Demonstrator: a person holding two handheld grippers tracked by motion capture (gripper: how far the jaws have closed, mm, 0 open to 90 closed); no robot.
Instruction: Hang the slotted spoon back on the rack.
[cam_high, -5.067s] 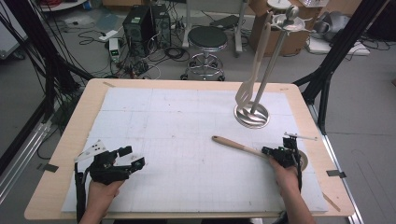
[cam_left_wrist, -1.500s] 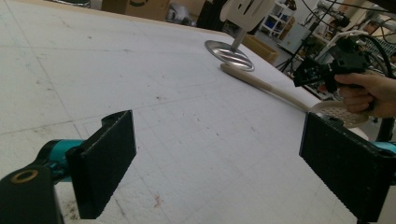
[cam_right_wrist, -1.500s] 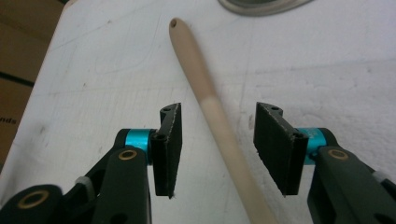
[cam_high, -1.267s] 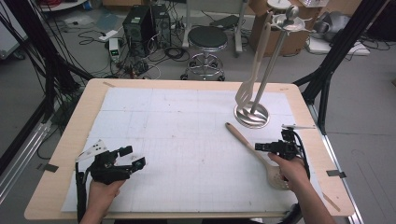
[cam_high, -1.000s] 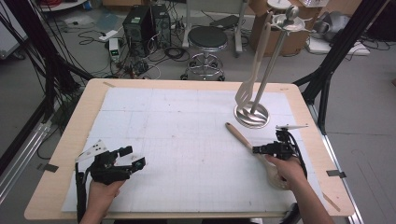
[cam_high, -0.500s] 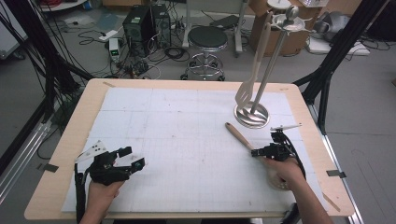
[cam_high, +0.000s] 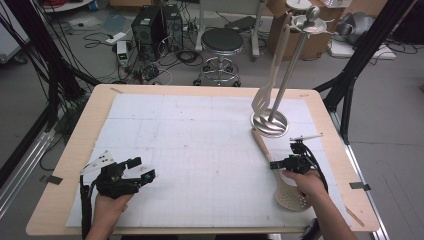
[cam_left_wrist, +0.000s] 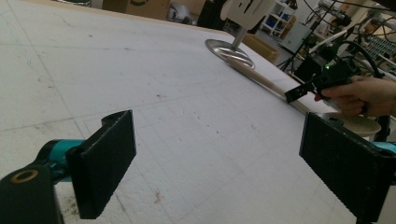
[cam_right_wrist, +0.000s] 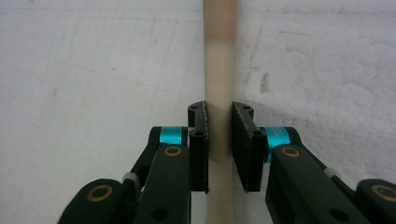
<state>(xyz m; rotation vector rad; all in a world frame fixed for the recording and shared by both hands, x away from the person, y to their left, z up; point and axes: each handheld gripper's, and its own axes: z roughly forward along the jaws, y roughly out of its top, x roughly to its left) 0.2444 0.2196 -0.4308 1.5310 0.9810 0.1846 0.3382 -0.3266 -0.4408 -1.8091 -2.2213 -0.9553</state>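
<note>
Cables, computer towers (cam_high: 159, 25) and a round stool (cam_high: 221, 41) crowd the floor beyond a wooden table (cam_high: 60, 172) covered by a white gridded mat (cam_high: 190, 150). At the near left, the left gripper (cam_high: 141, 169) rests on the mat in a person's hand, its jaws spread wide with only bare mat between them. Right of centre, a metal stand (cam_high: 270, 122) rises from a round base, and a pale slotted turner (cam_high: 270, 85) hangs from its top. Just in front of that base lies a slotted spoon (cam_high: 292, 196), its wooden handle tip close beside the base and its perforated bowl toward the near right edge. The right gripper (cam_high: 282, 164) straddles the handle midway; its jaws have just been closing, and the right gripper view shows both pads tight against the handle's sides. The right hand covers part of the handle, and the bowl's holes are hard to make out. No writing can be read anywhere.
</note>
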